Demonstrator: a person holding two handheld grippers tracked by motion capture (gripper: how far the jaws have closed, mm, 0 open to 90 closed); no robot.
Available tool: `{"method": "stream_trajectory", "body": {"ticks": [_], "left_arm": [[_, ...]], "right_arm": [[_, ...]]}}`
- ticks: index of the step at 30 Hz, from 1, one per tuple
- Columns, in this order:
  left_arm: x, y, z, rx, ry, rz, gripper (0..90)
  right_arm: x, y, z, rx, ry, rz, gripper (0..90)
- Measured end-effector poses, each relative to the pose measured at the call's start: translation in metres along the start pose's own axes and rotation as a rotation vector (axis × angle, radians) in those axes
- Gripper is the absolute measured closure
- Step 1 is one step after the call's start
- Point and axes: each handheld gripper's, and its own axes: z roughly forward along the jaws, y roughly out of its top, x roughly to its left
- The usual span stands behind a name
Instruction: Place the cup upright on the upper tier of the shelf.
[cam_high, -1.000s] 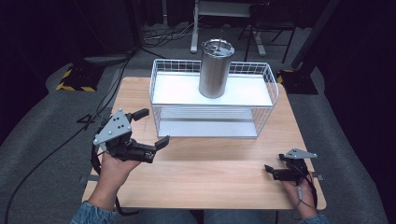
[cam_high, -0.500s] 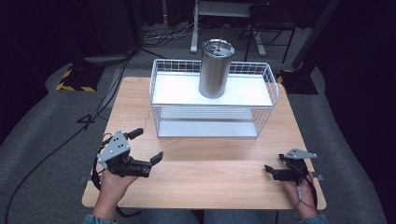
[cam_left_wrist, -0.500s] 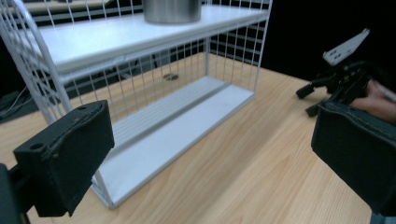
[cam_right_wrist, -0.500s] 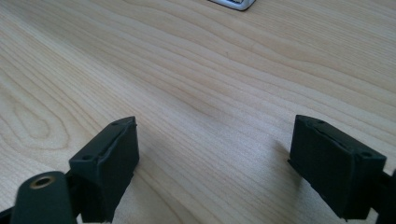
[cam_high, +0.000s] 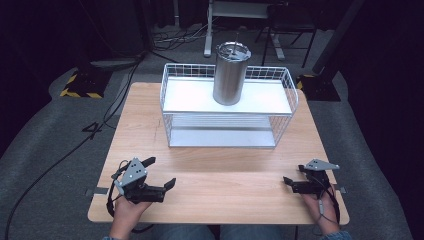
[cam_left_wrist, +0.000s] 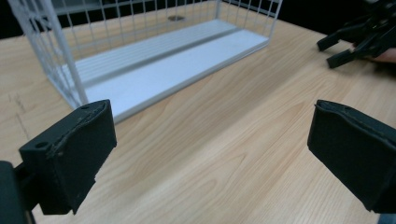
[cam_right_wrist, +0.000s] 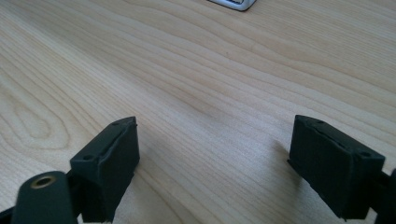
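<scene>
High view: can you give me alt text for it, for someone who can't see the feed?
A person's two hands rest at the near edge of a wooden table, the left gripper and right gripper both open and empty. Farther back stands a white wire rack with a steel tumbler upright on its top shelf.

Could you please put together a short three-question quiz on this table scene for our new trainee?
1. True or false: the steel tumbler stands upright on the top shelf of the white wire rack.
2. Which tool has its jaws spread wider: A) left tool B) right tool?
3. What lies between the right tool's jaws?

Key:
1. True.
2. A: in the high view its jaws stand further apart.
3. Nothing; bare wooden table shows between them.
</scene>
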Motion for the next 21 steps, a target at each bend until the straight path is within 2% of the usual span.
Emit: {"method": "stream_trajectory", "body": {"ticks": [2,4,5,8,11,12,13,16,18,19,20,21], "left_arm": [[0.002,-0.006,0.002,0.014,0.003,-0.010,1.7],[0.005,-0.016,0.007,0.049,0.018,-0.027,1.7],[0.005,-0.016,0.007,0.049,0.018,-0.027,1.7],[0.007,-0.027,0.015,0.116,0.038,-0.020,1.7],[0.007,-0.032,0.020,0.158,0.050,-0.011,1.8],[0.007,-0.032,0.020,0.158,0.050,-0.011,1.8],[0.008,-0.035,0.022,0.185,0.057,0.009,1.9],[0.008,-0.039,0.026,0.220,0.051,-0.015,1.9],[0.008,-0.040,0.028,0.238,0.054,-0.010,2.1],[0.009,-0.042,0.030,0.266,0.052,-0.023,2.1],[0.009,-0.042,0.030,0.266,0.052,-0.023,2.1],[0.011,-0.044,0.033,0.295,0.055,-0.022,2.1]], "right_arm": [[0.000,0.000,0.000,0.000,0.001,0.001,16.6],[0.000,0.000,0.000,0.000,0.002,0.001,16.6],[0.000,0.000,0.000,0.000,0.002,0.001,16.6],[0.000,0.000,0.000,0.000,0.002,0.001,16.6],[0.000,0.000,0.000,0.000,0.002,0.001,16.6],[0.000,0.000,0.000,0.000,0.002,0.001,16.6],[0.000,0.000,0.000,0.000,0.002,0.001,16.6],[0.000,0.000,0.000,0.000,0.002,0.002,16.6],[0.000,0.000,0.000,0.000,0.002,0.002,16.6],[0.000,0.000,0.000,0.000,0.002,0.002,16.6],[0.000,0.000,0.000,0.000,0.002,0.002,16.6],[0.000,0.000,0.000,0.000,0.002,0.002,16.6]]}}
